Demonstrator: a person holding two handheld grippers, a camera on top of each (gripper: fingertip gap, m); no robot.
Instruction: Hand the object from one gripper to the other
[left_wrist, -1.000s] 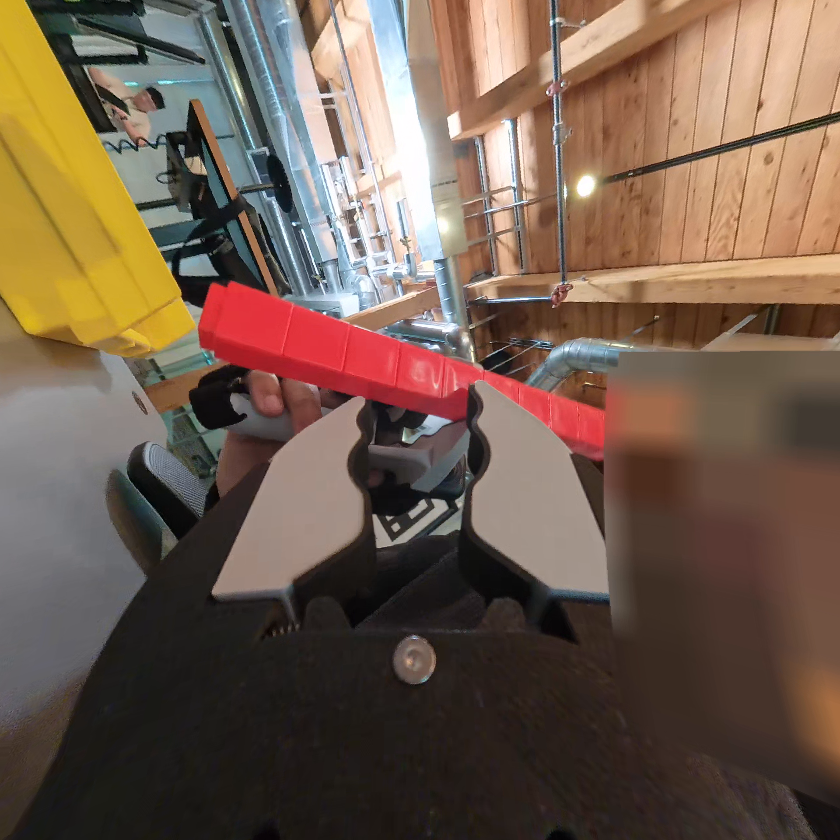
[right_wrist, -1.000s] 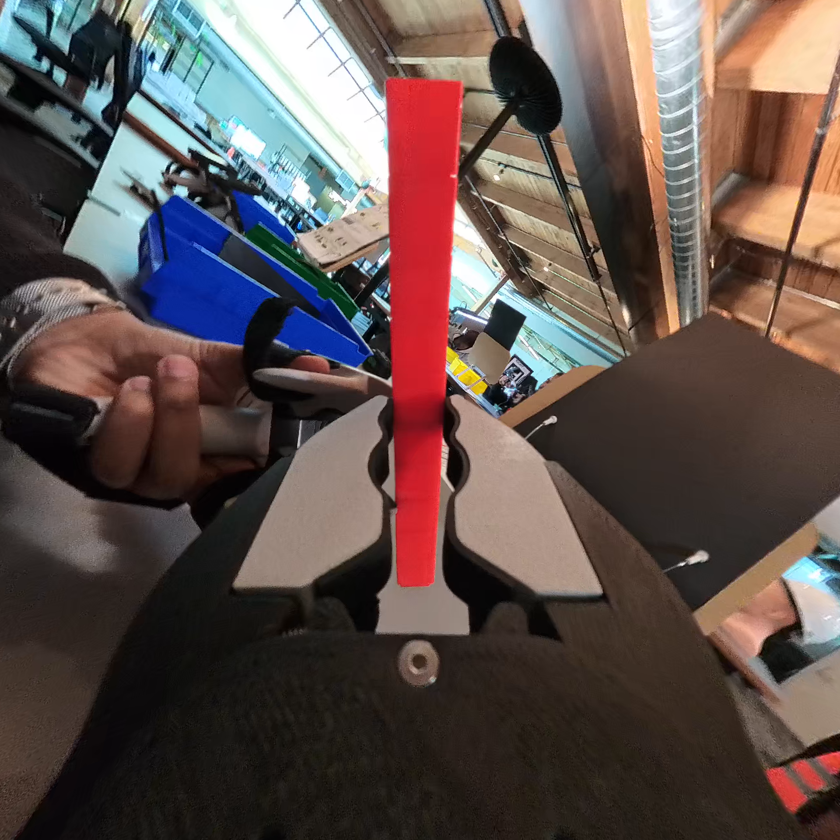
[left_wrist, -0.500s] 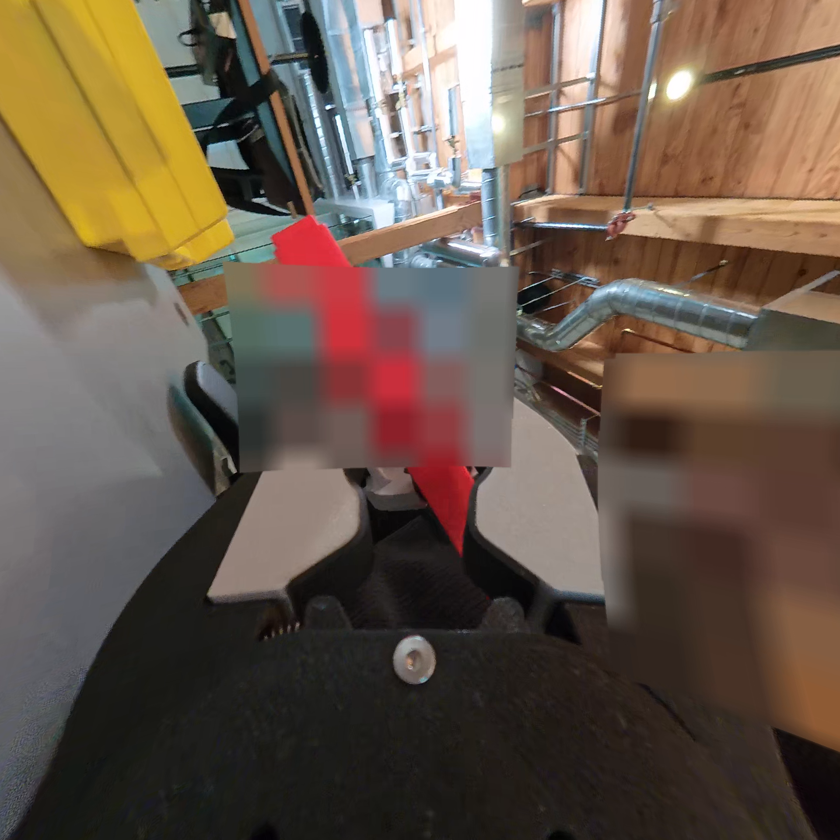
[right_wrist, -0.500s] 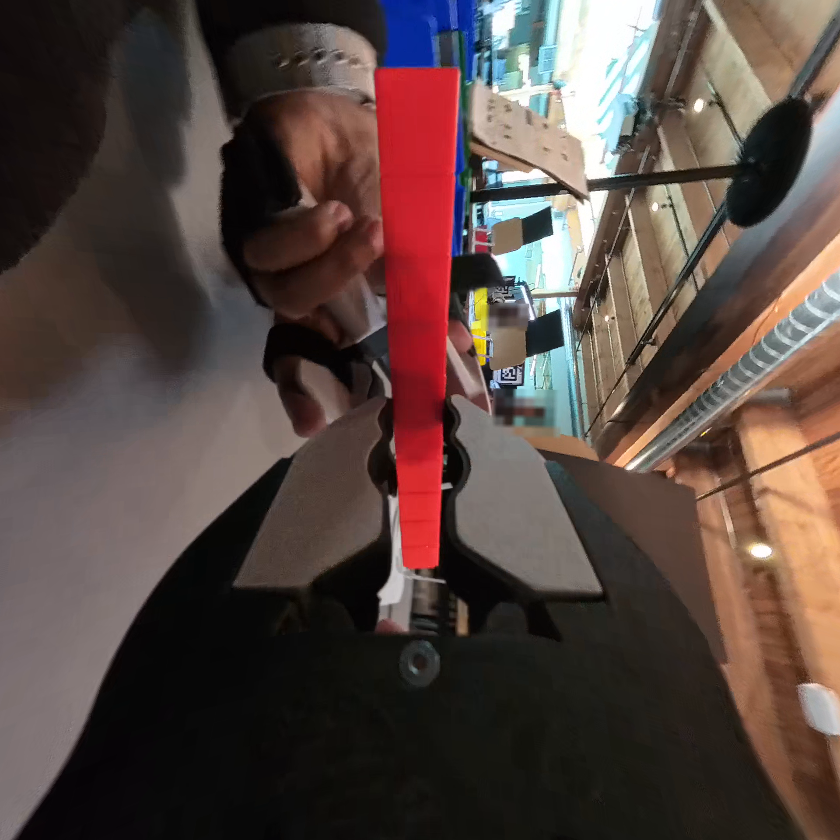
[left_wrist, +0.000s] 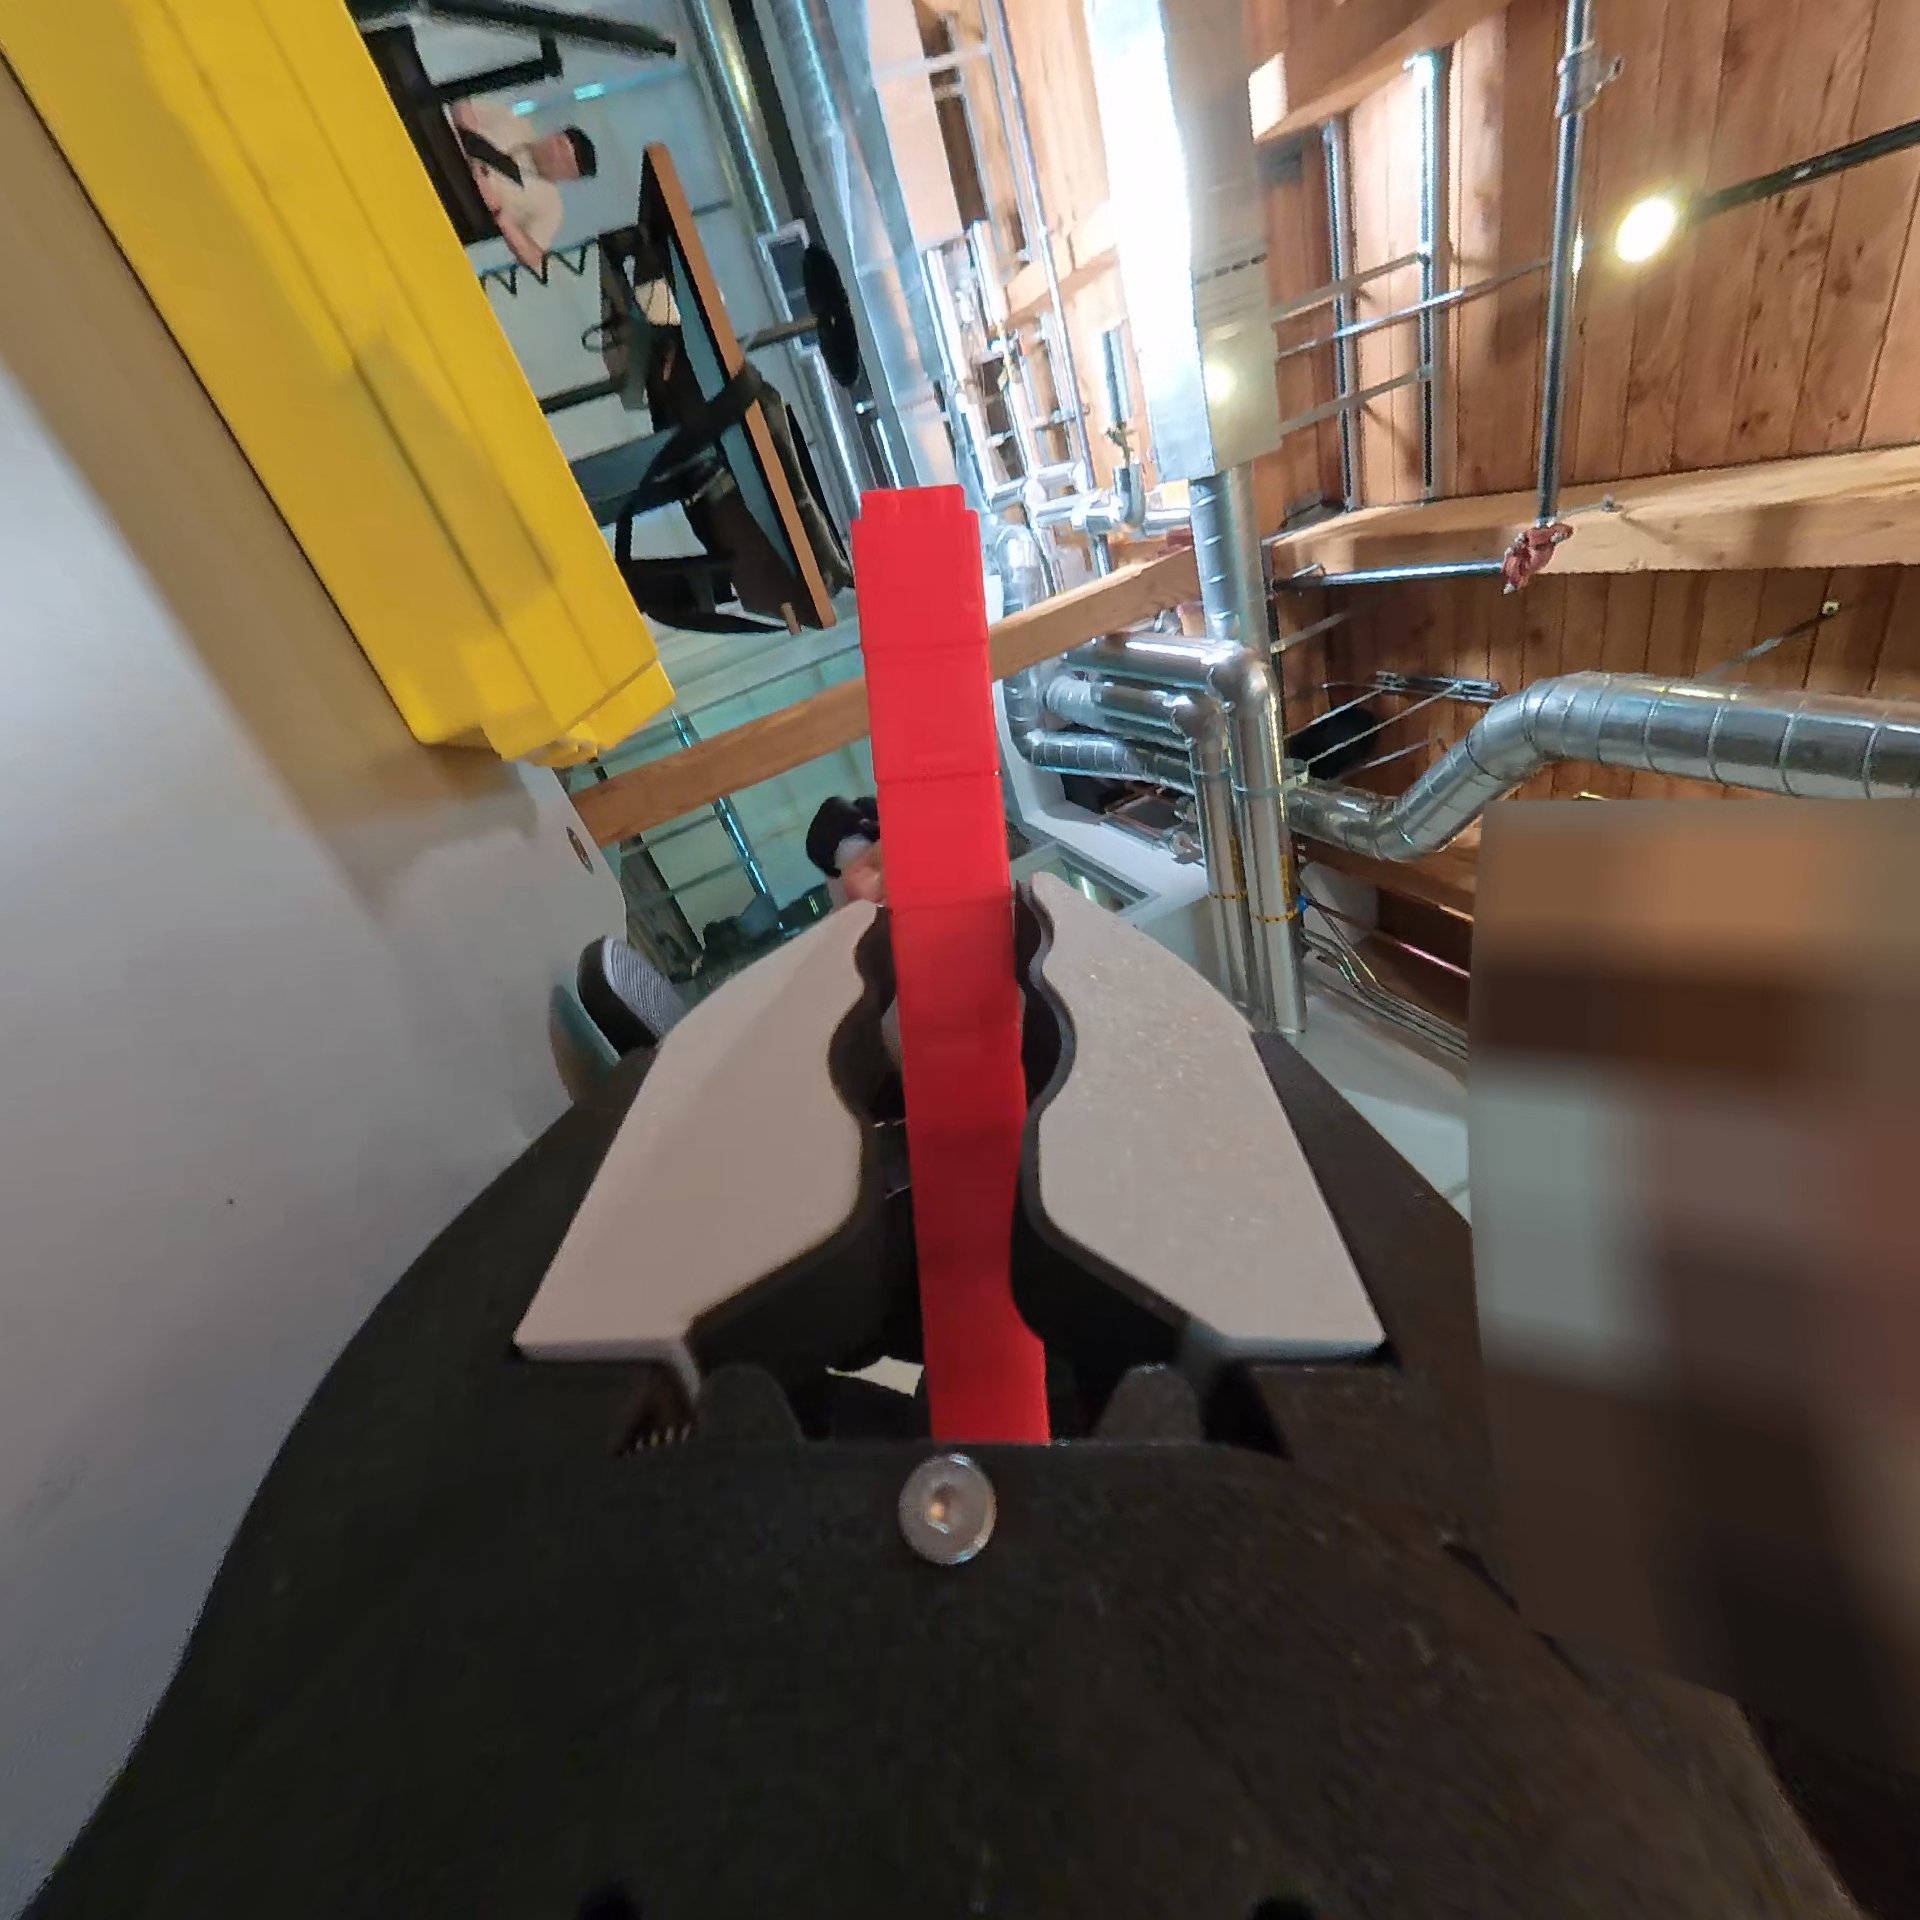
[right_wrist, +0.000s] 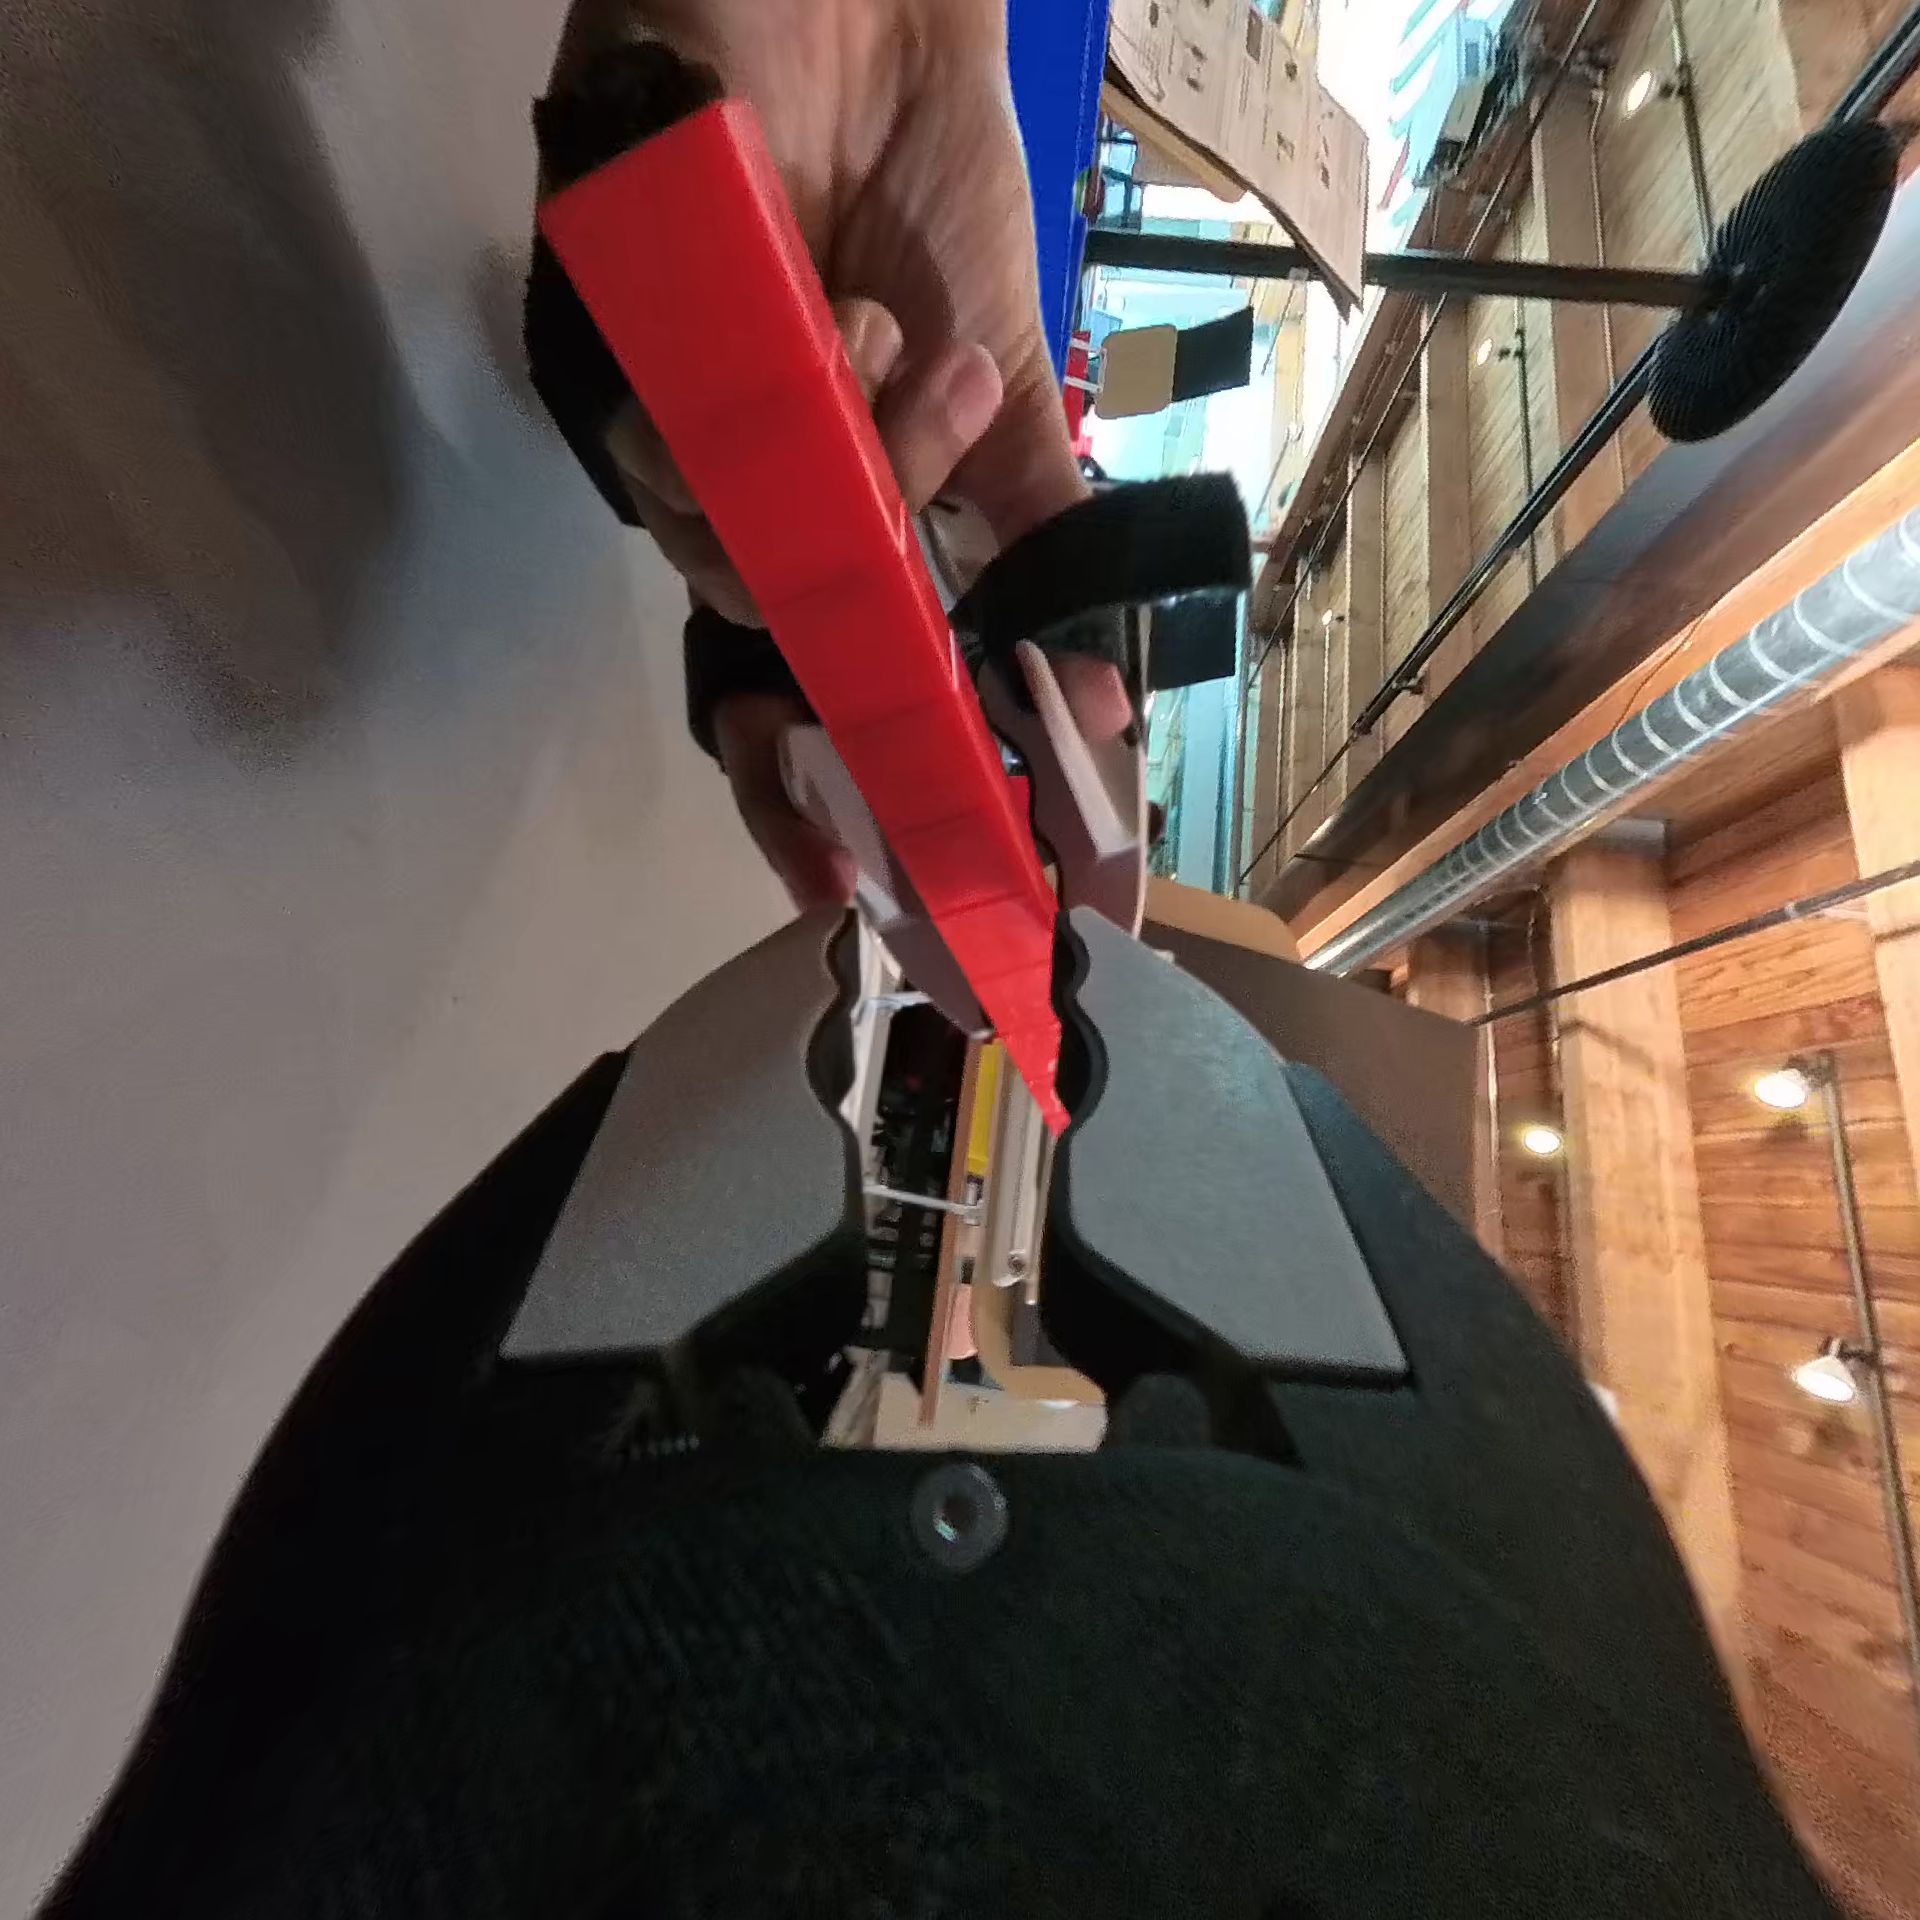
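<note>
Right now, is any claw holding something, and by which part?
The left claw grips the red block bar near its lower end. The right claw is open, with only the bar's tip between its fingers.

One long red bar of joined plastic cubes (left_wrist: 940, 831), two black-and-grey two-finger grippers (left_wrist: 948, 1049) (right_wrist: 956, 1023), one yellow plastic bin (left_wrist: 343, 395).

Lower end of the red block bar (left_wrist: 951, 1039) hidden behind the left gripper's (left_wrist: 951, 935) black body.
</note>
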